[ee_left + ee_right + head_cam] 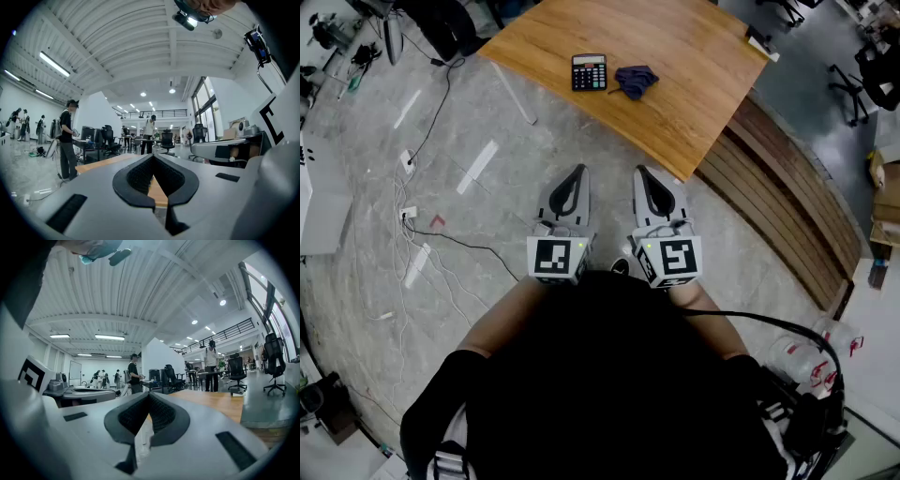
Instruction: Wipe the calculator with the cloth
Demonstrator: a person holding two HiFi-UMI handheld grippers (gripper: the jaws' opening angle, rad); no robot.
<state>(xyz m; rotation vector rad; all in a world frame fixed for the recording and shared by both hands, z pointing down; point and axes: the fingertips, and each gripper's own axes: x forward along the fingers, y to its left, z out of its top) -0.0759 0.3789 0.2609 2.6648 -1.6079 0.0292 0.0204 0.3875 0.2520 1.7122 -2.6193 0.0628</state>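
A black calculator (589, 72) lies on the wooden table (675, 56), with a crumpled dark blue cloth (635, 81) just to its right. Both grippers are held level over the floor, well short of the table. The left gripper (577, 170) is shut and empty. The right gripper (641, 172) beside it is also shut with nothing between its jaws. In the left gripper view the jaw tips (153, 156) meet, and the table edge shows behind them. In the right gripper view the tips (148, 394) meet too. Neither gripper view shows the calculator or the cloth.
White cables and power strips (410, 214) trail over the grey floor at left. Stacked wooden planks (787, 216) lie right of the table. Office chairs (848, 89) stand at far right. People stand at desks (65, 140) in the distance.
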